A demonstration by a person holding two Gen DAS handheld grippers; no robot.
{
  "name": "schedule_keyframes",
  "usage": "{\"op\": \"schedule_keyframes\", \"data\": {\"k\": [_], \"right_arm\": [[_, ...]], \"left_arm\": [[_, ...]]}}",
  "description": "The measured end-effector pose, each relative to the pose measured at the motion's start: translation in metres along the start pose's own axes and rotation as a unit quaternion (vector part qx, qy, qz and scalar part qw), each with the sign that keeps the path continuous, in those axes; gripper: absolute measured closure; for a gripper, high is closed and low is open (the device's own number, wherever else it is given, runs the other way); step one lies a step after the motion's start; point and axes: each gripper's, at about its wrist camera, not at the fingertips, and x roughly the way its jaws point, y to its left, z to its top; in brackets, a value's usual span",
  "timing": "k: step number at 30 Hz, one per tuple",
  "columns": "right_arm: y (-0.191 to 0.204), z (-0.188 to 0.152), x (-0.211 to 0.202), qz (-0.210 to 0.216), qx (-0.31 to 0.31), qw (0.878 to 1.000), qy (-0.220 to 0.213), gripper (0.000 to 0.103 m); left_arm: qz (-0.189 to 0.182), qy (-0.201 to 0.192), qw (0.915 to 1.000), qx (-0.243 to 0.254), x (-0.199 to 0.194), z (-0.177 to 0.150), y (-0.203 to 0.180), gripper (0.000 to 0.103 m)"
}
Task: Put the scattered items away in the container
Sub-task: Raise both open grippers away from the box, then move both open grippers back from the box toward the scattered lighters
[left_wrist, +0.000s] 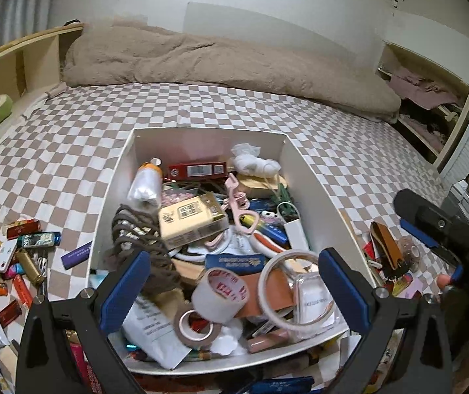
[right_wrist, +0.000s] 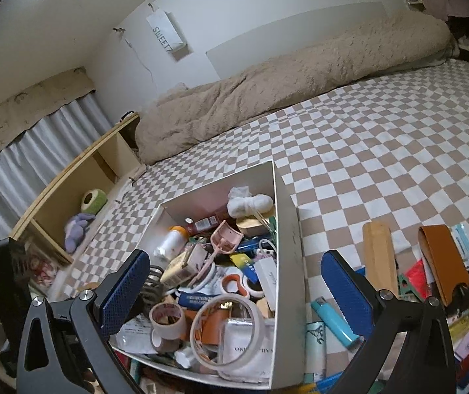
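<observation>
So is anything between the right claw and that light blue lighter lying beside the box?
Nothing visible. The right claw is open, and the light blue lighter lies uncovered on the bedspread just right of the white box wall, inside the claw's right finger.

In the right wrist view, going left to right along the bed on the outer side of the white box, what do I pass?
White box wall → light blue lighter → wooden strip → tan leather case.
</observation>
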Motion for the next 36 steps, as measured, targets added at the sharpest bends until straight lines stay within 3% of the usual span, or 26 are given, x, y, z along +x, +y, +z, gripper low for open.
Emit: {"op": "schedule_keyframes", "data": {"k": [6,17,26,32,36], "right_arm": [[0.002,-0.008,-0.012,-0.020,-0.015,1.000,-0.010,0.000],[0.011,-0.033,-0.033,-0.073,-0.064,0.995,-0.018,0.000],[0.011,-0.060,-0.052,-0.097,-0.078,0.992,-0.006,0.000],[0.009,-0.070,-0.068,-0.110,-0.076,0.991,-0.014,0.000],[0.011,-0.075,-0.079,-0.116,-0.079,0.990,-0.020,0.000]], "left_arm": [[0.020,-0.009,0.9998,-0.002,-0.009,-0.009,0.011,0.000],[0.012,-0.014,0.9998,-0.005,-0.032,-0.028,0.018,0.000],[0.036,-0.029,0.9989,0.013,-0.057,-0.046,0.022,0.000],[0.071,-0.040,0.9965,0.020,-0.071,-0.059,0.026,0.000],[0.072,-0.040,0.9965,0.015,-0.080,-0.066,0.032,0.000]]}}
